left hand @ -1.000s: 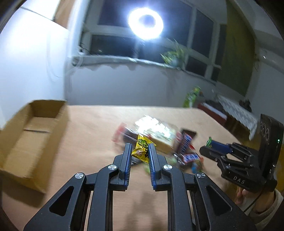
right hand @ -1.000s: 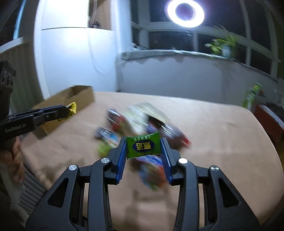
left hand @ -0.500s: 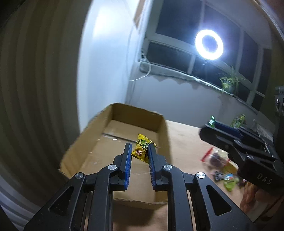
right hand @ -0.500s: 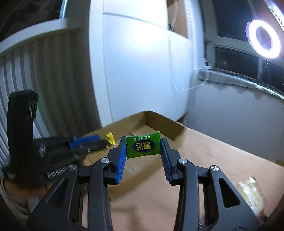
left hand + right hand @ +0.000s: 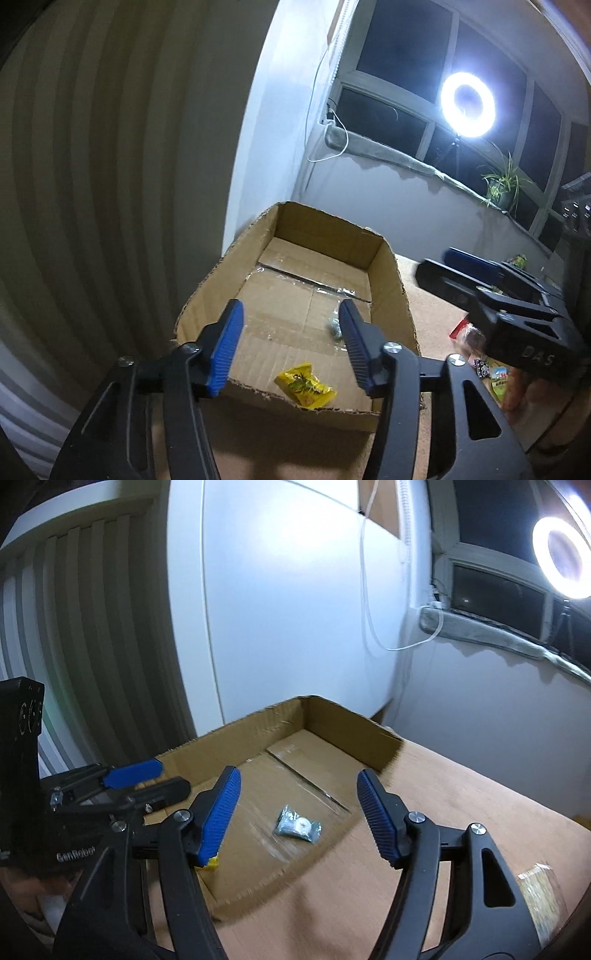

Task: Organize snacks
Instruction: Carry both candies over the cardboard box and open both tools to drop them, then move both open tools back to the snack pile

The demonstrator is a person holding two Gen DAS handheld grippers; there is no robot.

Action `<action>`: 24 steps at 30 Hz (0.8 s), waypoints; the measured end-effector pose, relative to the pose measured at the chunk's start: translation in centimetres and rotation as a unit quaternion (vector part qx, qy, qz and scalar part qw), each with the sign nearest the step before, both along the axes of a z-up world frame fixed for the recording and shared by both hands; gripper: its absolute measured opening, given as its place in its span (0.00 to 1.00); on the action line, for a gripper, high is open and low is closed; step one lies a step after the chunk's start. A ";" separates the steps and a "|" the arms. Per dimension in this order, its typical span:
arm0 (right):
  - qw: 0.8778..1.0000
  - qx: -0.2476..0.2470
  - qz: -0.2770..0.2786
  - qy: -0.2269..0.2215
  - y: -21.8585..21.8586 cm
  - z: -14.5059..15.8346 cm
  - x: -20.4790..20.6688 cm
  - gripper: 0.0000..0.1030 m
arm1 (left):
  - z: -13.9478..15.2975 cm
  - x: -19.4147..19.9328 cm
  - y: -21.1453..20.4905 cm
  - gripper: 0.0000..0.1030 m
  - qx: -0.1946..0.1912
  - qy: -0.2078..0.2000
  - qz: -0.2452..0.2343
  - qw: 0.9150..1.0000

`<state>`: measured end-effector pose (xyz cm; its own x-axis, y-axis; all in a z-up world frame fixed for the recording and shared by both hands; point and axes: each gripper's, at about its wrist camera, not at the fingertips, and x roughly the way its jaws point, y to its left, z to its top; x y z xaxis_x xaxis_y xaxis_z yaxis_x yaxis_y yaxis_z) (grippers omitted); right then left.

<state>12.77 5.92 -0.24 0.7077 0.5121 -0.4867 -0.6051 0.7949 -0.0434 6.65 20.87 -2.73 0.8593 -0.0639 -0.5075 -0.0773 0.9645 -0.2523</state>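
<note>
An open cardboard box (image 5: 388, 266) stands at the table's left end, also in the right wrist view (image 5: 332, 716). A yellow snack packet (image 5: 304, 386) lies on the box floor near the front wall; a sliver of it shows in the right wrist view (image 5: 210, 864). A small greenish packet (image 5: 298, 824) lies on the box floor, partly hidden behind a finger in the left wrist view (image 5: 333, 328). My left gripper (image 5: 290, 347) is open and empty above the box. My right gripper (image 5: 299, 812) is open and empty above the box.
Several loose snacks (image 5: 480, 365) lie on the brown table (image 5: 461, 812) right of the box. A clear packet (image 5: 543, 897) lies at the right edge. A white wall and a ribbed panel stand behind the box. A ring light (image 5: 467, 105) shines by the window.
Both grippers have opened over the box. The yellow packet left my left gripper and the green packet left my right gripper; both now lie on the box floor.
</note>
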 end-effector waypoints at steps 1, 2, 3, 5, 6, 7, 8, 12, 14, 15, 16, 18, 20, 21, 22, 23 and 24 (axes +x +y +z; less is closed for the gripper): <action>1.000 -0.001 -0.006 -0.003 -0.5 -0.2 -0.7 0.66 | 0.1 0.0 -0.1 0.54 0.003 -0.001 -0.001 1.000; 1.000 -0.004 -0.012 -0.005 -0.8 -0.4 -1.3 0.66 | 0.2 -0.1 0.0 0.54 0.006 -0.002 -0.003 1.000; 1.000 -0.007 -0.018 -0.007 -1.2 -0.5 -1.8 0.67 | 0.3 -0.1 -0.2 0.56 0.008 -0.003 -0.004 1.000; 0.999 -0.015 -0.034 -0.015 -2.1 -1.2 -3.2 0.68 | 0.3 -0.3 -0.3 0.59 0.009 -0.006 -0.008 1.000; 0.999 -0.017 -0.038 -0.020 -2.5 -1.3 -3.6 0.68 | 0.5 -0.3 -0.7 0.59 0.009 -0.006 -0.011 1.000; 0.998 -0.017 -0.046 -0.026 -3.2 -1.6 -4.3 0.69 | 0.6 -0.3 -1.0 0.60 0.009 -0.007 -0.014 1.000; 0.998 -0.017 -0.052 -0.029 -3.8 -1.7 -4.8 0.70 | 0.7 -0.5 -1.6 0.60 0.010 -0.008 -0.020 1.000; 0.996 -0.012 -0.076 -0.033 -6.6 -1.7 -6.2 0.75 | 1.1 -0.5 -4.1 0.63 0.020 -0.010 -0.044 0.999; 0.996 -0.003 -0.087 -0.028 -8.4 -1.7 -6.7 0.75 | 1.2 -0.5 -5.6 0.65 0.024 -0.009 -0.058 0.998; 0.995 -0.003 -0.094 -0.028 -9.1 -1.7 -7.0 0.75 | 1.3 -0.6 -6.2 0.65 0.025 -0.009 -0.064 0.998; 0.994 -0.003 -0.101 -0.028 -10.1 -1.8 -7.4 0.75 | 1.4 -0.6 -6.7 0.65 0.026 -0.008 -0.069 0.997; 0.993 -0.002 -0.116 -0.030 -12.1 -2.0 -8.2 0.75 | 1.5 -0.7 -8.4 0.65 0.030 -0.008 -0.084 0.996; 0.990 -0.004 -0.137 -0.028 -14.3 -2.4 -8.9 0.75 | 1.5 -0.8 -9.9 0.66 0.034 -0.006 -0.099 0.995; 0.989 -0.005 -0.147 -0.027 -15.2 -2.6 -9.2 0.75 | 1.5 -0.7 -10.9 0.66 0.037 -0.005 -0.108 0.993; 0.987 -0.005 -0.158 -0.025 -16.3 -2.9 -9.4 0.75 | 1.4 -0.7 -11.9 0.66 0.040 -0.003 -0.118 0.992; 0.985 -0.003 -0.174 -0.021 -17.8 -3.3 -9.8 0.75 | 1.3 -0.7 -12.7 0.66 0.043 -0.001 -0.127 0.991; 0.983 -0.003 -0.184 -0.018 -18.8 -3.6 -10.0 0.75 | 1.2 -0.6 -13.6 0.66 0.047 0.001 -0.135 0.990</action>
<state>2.80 -12.91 -3.82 0.8615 0.2164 -0.4593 -0.2755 0.9591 -0.0648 6.06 7.24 -1.53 0.8167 -0.2436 -0.5232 0.1860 0.9693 -0.1609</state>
